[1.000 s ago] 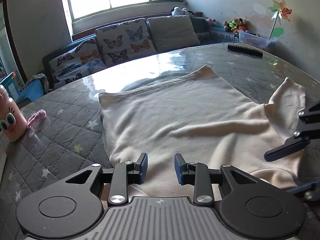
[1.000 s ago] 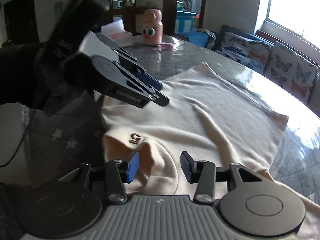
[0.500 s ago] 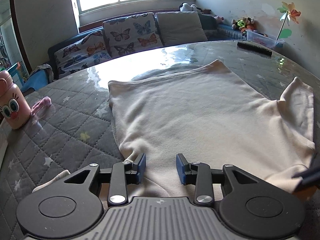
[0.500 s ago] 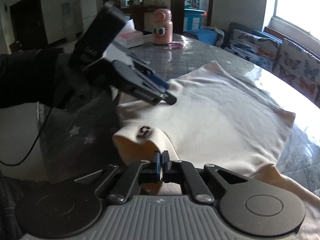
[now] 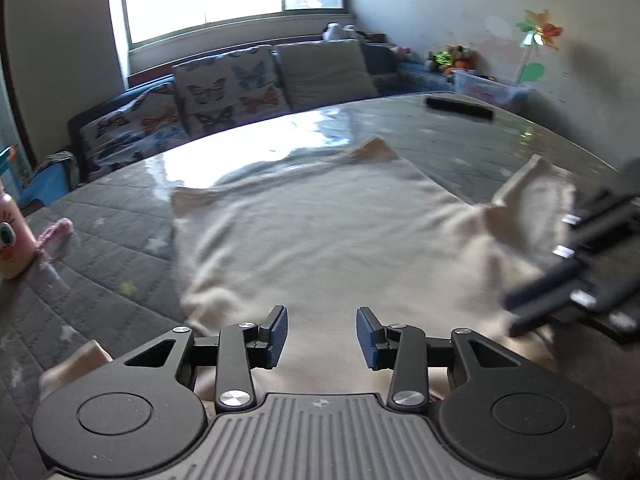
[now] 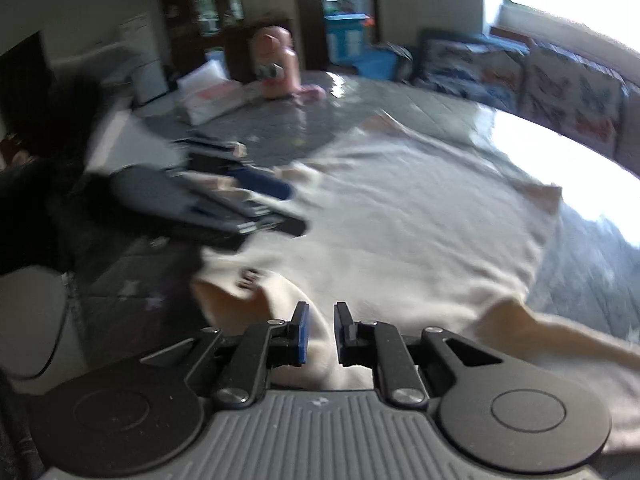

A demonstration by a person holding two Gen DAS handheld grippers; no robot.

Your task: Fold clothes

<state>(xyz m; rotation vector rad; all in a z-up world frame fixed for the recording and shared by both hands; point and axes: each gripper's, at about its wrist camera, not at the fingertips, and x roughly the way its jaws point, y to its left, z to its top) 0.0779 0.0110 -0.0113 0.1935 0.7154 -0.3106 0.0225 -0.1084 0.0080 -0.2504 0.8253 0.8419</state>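
Shirt (image 5: pixel 332 240) spread on table (image 5: pixel 460 148); pink bottle (image 6: pixel 276 64) well apart; both fingers released, opening.

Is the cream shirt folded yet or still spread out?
Spread. The cream shirt lies flat across the table, one sleeve out to the side, no fold across its body.

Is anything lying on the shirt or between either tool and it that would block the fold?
Nothing visible. The shirt lies bare; the left tool hangs open over its near edge, and the right tool is opening with cloth between its jaws.
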